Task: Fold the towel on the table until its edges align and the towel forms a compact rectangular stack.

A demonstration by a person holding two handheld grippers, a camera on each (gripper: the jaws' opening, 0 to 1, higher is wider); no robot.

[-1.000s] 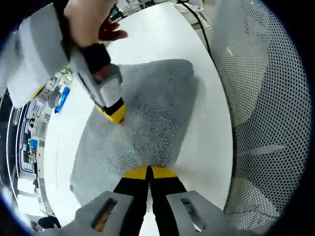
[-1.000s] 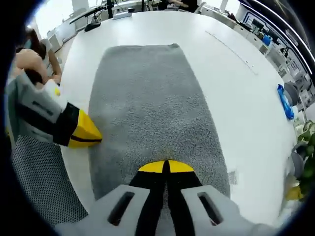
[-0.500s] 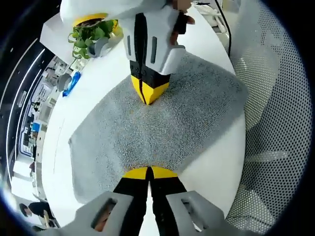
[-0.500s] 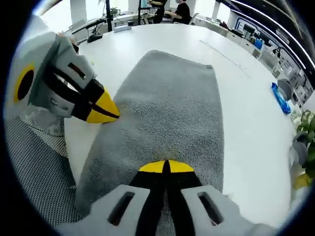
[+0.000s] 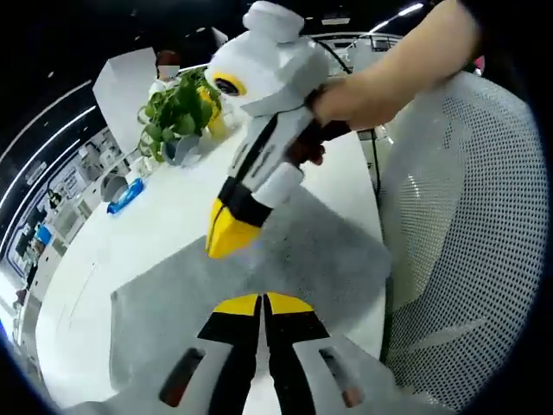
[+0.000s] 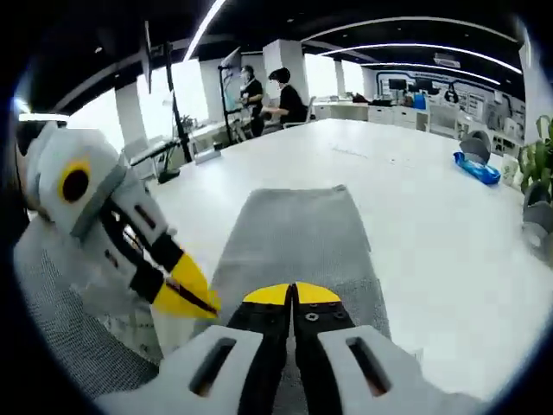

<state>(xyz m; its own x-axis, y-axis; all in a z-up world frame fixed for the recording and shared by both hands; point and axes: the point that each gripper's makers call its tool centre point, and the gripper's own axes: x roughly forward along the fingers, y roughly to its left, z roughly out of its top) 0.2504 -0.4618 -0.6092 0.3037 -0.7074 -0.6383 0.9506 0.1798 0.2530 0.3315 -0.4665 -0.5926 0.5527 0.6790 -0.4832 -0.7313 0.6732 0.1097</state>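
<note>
The towel (image 6: 294, 238) is clamped at the table's (image 6: 432, 199) near edge by both closed grippers (image 5: 259, 304) (image 6: 294, 294); uneven lifting could leave the edges misaligned.

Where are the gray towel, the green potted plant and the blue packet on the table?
gray towel (image 6: 294, 229): right gripper view, middle of the flat gray pile.
green potted plant (image 5: 180, 108): left gripper view, on its leaves.
blue packet (image 6: 476, 168): right gripper view, middle of the packet, lying on the white table.
</note>
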